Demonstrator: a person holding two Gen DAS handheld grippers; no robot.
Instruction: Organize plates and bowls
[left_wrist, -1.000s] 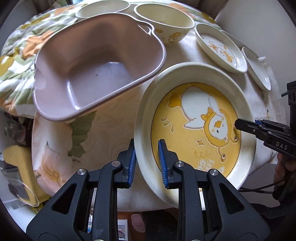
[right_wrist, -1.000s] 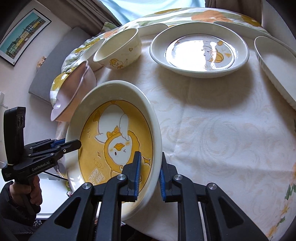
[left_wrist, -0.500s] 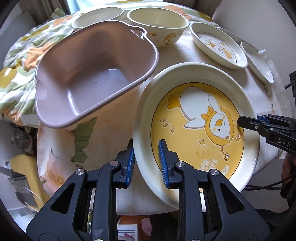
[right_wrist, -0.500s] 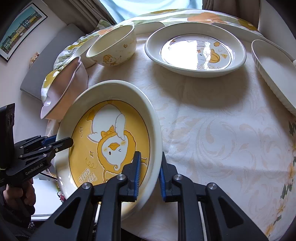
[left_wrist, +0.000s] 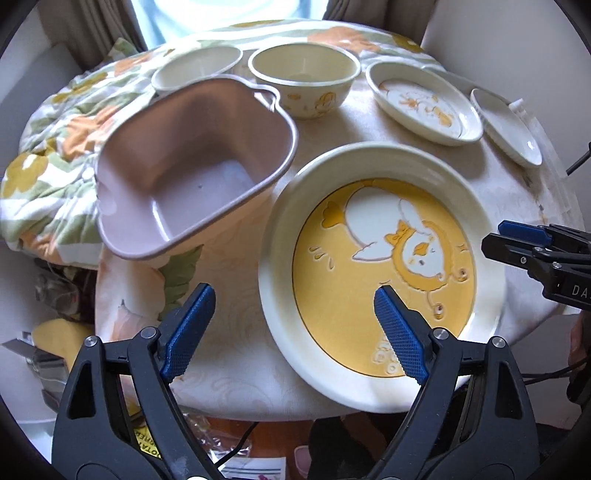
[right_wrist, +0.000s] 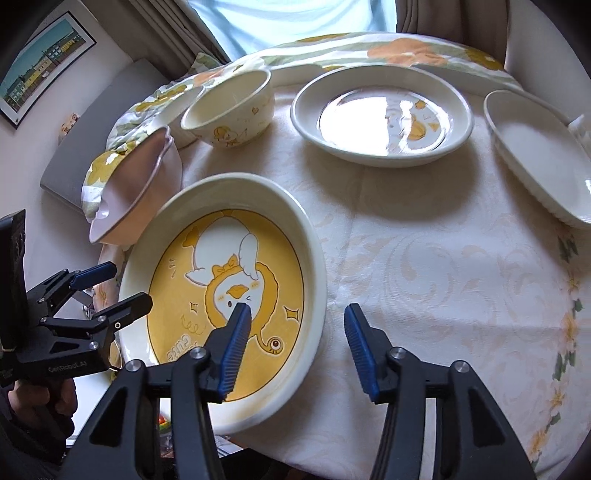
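A large cream plate with a yellow duck picture (left_wrist: 369, 258) (right_wrist: 221, 266) lies on the tablecloth at the table's near edge. My left gripper (left_wrist: 291, 299) (right_wrist: 125, 284) straddles the plate's rim. Its jaws are opening wide and the pads do not touch the rim. On the opposite side my right gripper (right_wrist: 298, 312) (left_wrist: 498, 238) also straddles the rim, its jaws opening and clear of the plate. Beside the plate sits a pink square bowl (left_wrist: 192, 166) (right_wrist: 136, 184), tilted on the bunched cloth.
At the back stand a cream duck bowl (left_wrist: 303, 77) (right_wrist: 232, 110), a small cream bowl (left_wrist: 195, 70), a smaller duck plate (left_wrist: 421, 99) (right_wrist: 380, 114) and a white ribbed oval dish (left_wrist: 506, 125) (right_wrist: 539, 155). Bare tablecloth (right_wrist: 443, 258) lies right of the big plate. A hand holds the left gripper's handle.
Both grippers were shut on the duck plate's rim and have now opened and let it go. The plate has settled flatter on the table, and both grippers have risen slightly.
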